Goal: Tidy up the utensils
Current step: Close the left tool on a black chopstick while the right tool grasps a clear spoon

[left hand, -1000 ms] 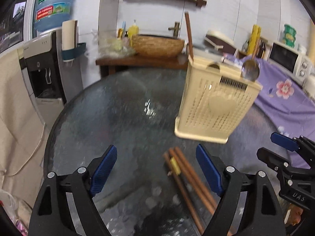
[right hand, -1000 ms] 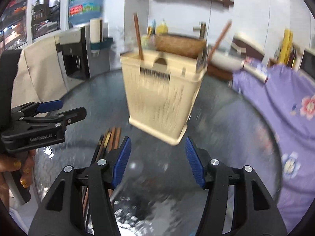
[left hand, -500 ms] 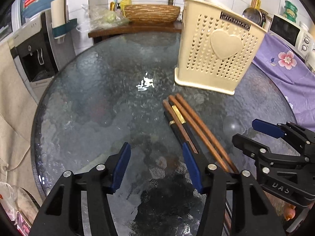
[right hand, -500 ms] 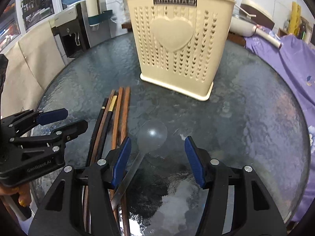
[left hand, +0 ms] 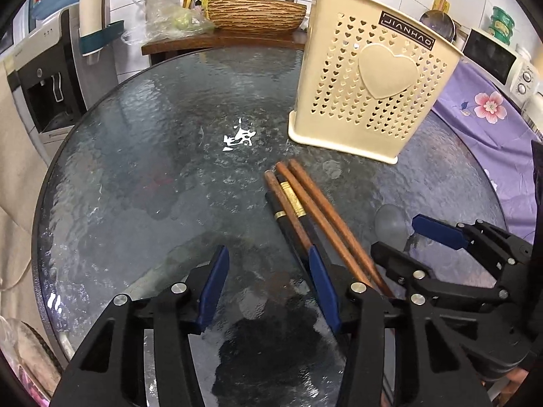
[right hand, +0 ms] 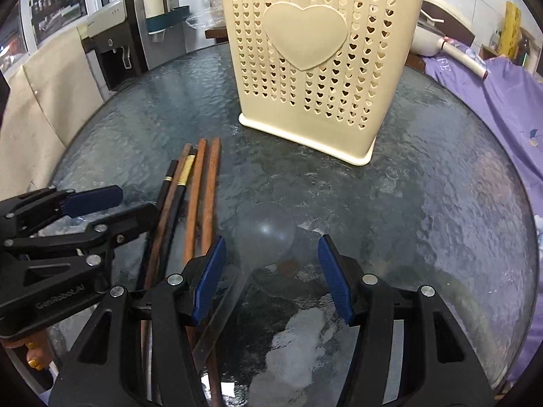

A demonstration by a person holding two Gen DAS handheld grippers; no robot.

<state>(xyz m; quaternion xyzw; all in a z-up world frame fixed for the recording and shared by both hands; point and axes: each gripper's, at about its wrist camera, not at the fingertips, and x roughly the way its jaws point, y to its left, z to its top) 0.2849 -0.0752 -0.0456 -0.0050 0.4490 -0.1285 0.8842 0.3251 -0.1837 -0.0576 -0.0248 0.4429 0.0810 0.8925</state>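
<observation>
Several brown and black chopsticks [left hand: 305,210] lie side by side on the round glass table [left hand: 152,169]; they also show in the right wrist view [right hand: 195,196]. A metal spoon [right hand: 268,230] lies beside them, bowl toward the holder. A cream utensil holder [left hand: 370,78] with heart holes stands behind, close in the right wrist view [right hand: 319,57]. My left gripper [left hand: 268,291] is open, low over the table, its right finger over the black chopsticks. My right gripper [right hand: 271,278] is open with the spoon between its fingers.
A water dispenser [left hand: 44,78] stands left of the table. A wooden shelf with a woven basket [left hand: 254,13] is behind it. Purple flowered cloth [left hand: 482,112] and a microwave [left hand: 499,57] lie to the right.
Both grippers have dropped and moved in toward the chopsticks and spoon. The holder now looms larger in the right wrist view. Both stay open.
</observation>
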